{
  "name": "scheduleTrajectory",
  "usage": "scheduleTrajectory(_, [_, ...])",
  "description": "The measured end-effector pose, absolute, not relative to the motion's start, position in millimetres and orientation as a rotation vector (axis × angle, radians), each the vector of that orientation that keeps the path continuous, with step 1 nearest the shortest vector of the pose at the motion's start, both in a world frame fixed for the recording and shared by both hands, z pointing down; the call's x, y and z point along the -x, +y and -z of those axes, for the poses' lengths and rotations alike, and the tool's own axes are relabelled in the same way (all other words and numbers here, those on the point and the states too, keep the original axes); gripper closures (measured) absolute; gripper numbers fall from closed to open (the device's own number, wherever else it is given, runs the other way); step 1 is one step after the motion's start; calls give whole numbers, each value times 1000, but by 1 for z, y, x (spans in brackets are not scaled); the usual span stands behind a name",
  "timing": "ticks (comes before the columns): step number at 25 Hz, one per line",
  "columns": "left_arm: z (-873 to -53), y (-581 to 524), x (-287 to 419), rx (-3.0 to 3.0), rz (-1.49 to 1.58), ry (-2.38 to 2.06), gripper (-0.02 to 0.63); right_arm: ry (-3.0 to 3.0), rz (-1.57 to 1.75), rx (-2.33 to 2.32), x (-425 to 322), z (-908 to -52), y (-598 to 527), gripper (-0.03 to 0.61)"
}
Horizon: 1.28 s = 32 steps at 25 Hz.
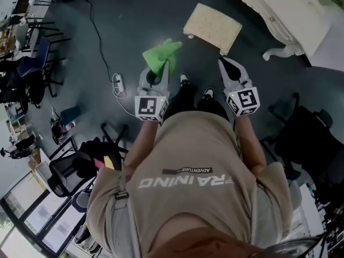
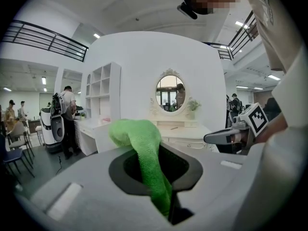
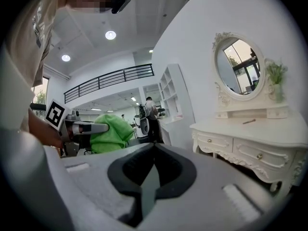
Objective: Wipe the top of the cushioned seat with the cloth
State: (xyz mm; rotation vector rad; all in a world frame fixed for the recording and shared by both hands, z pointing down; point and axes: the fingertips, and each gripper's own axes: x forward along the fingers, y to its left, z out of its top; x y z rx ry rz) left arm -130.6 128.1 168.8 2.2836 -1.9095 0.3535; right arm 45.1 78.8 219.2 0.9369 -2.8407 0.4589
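The cushioned seat (image 1: 212, 28) stands on the floor (image 1: 107, 15), ahead of the person. The dressing table (image 1: 279, 9) is just behind the seat and to its right. The cloth (image 1: 160, 58) is left of the seat and a bit nearer the person, pinched in the left claw (image 1: 156, 75). The right claw (image 1: 226, 66) is just in front of the seat's near corner. A power strip (image 1: 118, 85) lies on the floor farther left of the seat, past the cloth.

Fuzzy green cloth (image 2: 144, 143); coarse-woven cream rectangular seat cushion (image 1: 213, 27); matt grey plastic left gripper (image 2: 168, 203); glossy white painted dresser (image 3: 250, 141).
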Motion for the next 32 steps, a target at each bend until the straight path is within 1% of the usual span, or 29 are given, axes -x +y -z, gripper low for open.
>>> scheduleTrajectory(4, [-178,109,151,-2327,-318,-1863,566,-2810,-417,-1018,-29,-218,64,577])
scheduleTrajectory(11, [-172,58,184,-2442,-253,-1753,566,-2765,-333,-1166,7,-181,30,577])
scheduleTrajectory(14, [-166,36,199,-2547,-274,-1686,566,-2734,-283,-1204,28,-172,9,577])
scheduleTrajectory(18, [-173,7,225,-2622,-287,-1594,566,-2696,-301,-1309,54,-174,-14,577])
scheduleTrajectory(22, [-183,-14,245,-2593,-267,-1568,566,-2639,-290,-1292,71,-186,-17,577])
scheduleTrajectory(25, [-187,-30,247,-2588,-254,-1550,566,-2598,-226,-1257,77,-193,-27,577])
scheduleTrajectory(29, [-203,-48,240,-2578,-290,-1494,566,-2619,-269,-1271,78,-198,-48,577])
scheduleTrajectory(32, [-214,-61,227,-2562,-327,-1485,566,-2629,-290,-1274,65,-205,-64,577])
